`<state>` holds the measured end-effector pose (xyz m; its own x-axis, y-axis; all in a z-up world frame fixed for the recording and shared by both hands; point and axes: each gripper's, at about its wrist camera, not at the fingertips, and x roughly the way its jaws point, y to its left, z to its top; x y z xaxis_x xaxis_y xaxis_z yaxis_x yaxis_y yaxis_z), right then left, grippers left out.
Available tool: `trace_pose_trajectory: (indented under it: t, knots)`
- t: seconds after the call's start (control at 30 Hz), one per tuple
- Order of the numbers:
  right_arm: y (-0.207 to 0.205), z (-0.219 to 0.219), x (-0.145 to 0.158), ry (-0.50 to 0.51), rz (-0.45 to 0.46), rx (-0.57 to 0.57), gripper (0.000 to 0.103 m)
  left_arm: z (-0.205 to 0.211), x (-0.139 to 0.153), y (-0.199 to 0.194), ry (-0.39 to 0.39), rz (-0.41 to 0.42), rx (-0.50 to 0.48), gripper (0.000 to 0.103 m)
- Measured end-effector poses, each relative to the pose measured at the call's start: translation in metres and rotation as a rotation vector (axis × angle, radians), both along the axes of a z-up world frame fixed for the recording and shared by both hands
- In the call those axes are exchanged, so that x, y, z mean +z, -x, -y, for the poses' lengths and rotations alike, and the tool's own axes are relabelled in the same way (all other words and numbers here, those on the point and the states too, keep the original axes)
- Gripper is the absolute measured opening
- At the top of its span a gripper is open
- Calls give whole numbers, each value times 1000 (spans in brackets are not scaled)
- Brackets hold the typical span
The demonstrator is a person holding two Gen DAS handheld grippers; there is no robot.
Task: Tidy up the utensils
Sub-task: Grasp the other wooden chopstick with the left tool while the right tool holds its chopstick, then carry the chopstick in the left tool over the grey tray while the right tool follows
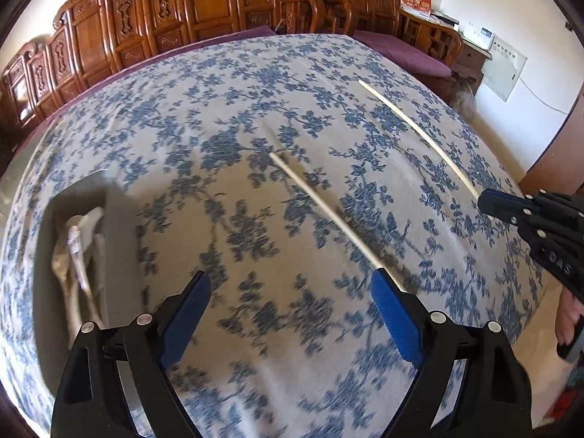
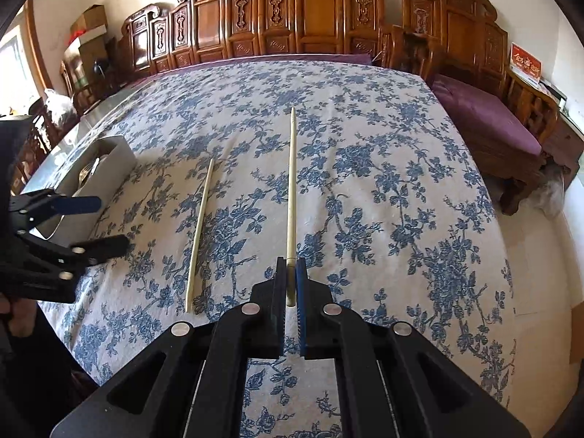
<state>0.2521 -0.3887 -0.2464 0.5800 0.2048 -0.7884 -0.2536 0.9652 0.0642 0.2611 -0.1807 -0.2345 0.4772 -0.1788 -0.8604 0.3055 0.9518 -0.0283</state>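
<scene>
Room: white walls (image 2: 569,47); pale floor (image 2: 540,255). Carved wooden screen (image 2: 292,14) along the far side. Wooden bench (image 2: 485,73) with purple cushion (image 2: 485,120), right. Cardboard boxes (image 2: 87,29) stacked far left beside a bright window (image 2: 14,62). Table under a blue floral cloth (image 2: 365,146). Red card (image 2: 525,64) on a side cabinet.

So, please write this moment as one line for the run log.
right gripper: shut on pale wooden chopstick | left gripper: open | second pale chopstick: on cloth | grey utensil box: left
</scene>
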Motion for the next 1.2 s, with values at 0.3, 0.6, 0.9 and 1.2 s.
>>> trace_pose_trajectory:
  t: [0.3,0.6,0.9,1.2]
  knots:
    - [-3,12,-2,-37,-9,-23,6,35,-15,-20,39,-29,-1,52]
    - [-5,12,-5,-47,-18,-28,6,58,-33,-31,33,-83,-7,20]
    - [-4,5,-6,-33,-17,-17,6,40,-34,-33,-15,-92,11,4]
    - [0,-1,-2,-29,-9,1,6,15,-25,-24,-9,-76,22,4]
